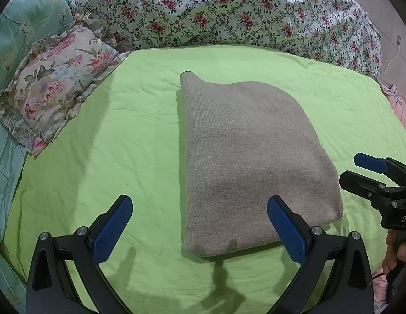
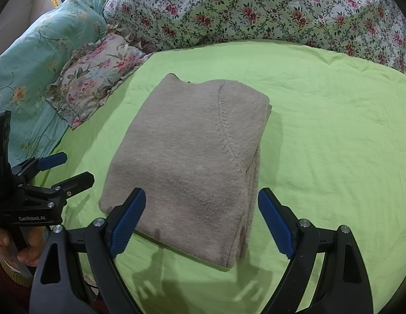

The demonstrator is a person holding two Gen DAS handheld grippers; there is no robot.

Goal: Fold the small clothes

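With both my left tongs (image 1: 200, 231) and right tongs (image 2: 201, 221) wide open and empty over the folded sweater (image 2: 187, 162) mid-bed (image 2: 333, 130), a careless nudge could undo its layers.

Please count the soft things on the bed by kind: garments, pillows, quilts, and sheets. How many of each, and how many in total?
Folded grey sweater: 1
Small floral ruffled pillow: 1
Teal floral pillow: 1
White floral quilt: 1
Green sheet: 1
Total: 5

Both the left gripper and the right gripper are open and hold nothing.
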